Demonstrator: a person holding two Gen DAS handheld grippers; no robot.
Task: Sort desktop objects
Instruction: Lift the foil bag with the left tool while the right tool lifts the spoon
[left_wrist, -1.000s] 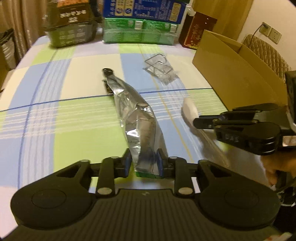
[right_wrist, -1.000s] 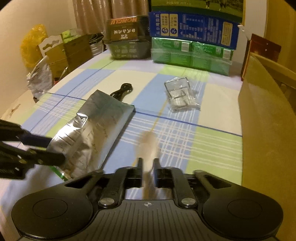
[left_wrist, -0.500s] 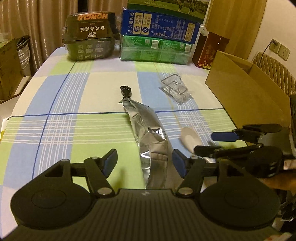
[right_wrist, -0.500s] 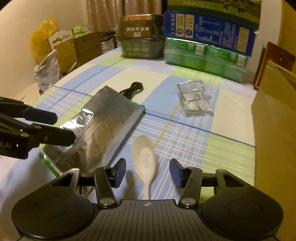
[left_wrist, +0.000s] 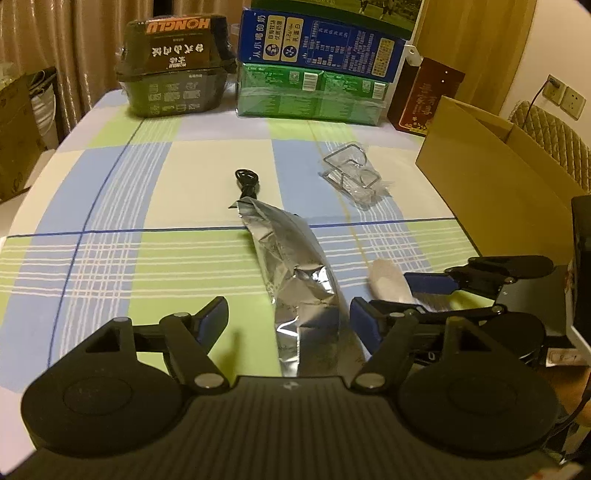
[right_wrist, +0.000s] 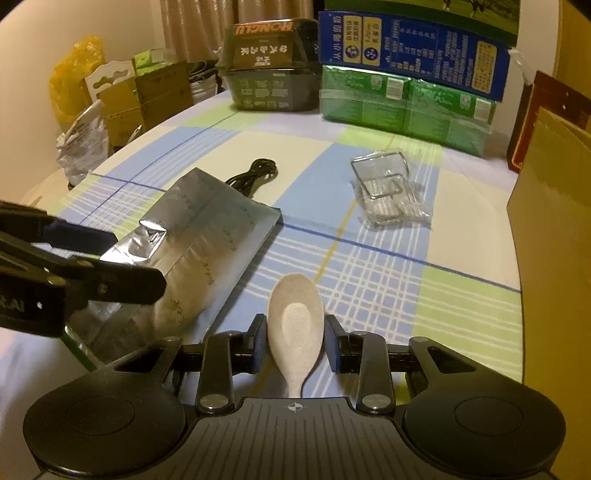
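A silver foil bag (left_wrist: 295, 266) (right_wrist: 207, 236) lies flat on the checked tablecloth (left_wrist: 147, 206). My left gripper (left_wrist: 289, 315) (right_wrist: 136, 260) straddles its near end; its jaws are opening and the pads stand clear of the foil. A pale plastic spoon (right_wrist: 295, 317) (left_wrist: 386, 280) lies to the bag's right. My right gripper (right_wrist: 294, 325) (left_wrist: 395, 291) is closing on it, its pads meeting the sides of the bowl. A black cable (left_wrist: 246, 181) (right_wrist: 258, 173) pokes out from behind the bag. A clear pack with a wire part (left_wrist: 351, 177) (right_wrist: 388, 195) lies further back.
An open cardboard box (left_wrist: 491, 177) (right_wrist: 554, 221) stands at the table's right edge. Along the back stand a black carton (left_wrist: 173, 66), stacked green and blue cartons (left_wrist: 314, 74) and a dark red box (left_wrist: 424, 99). Bags and boxes (right_wrist: 110, 92) crowd the floor to the left.
My left jaws let go of the foil bag and spread wide; the bag now rests on the cloth. My right jaws opened around the spoon, then closed in on its bowl.
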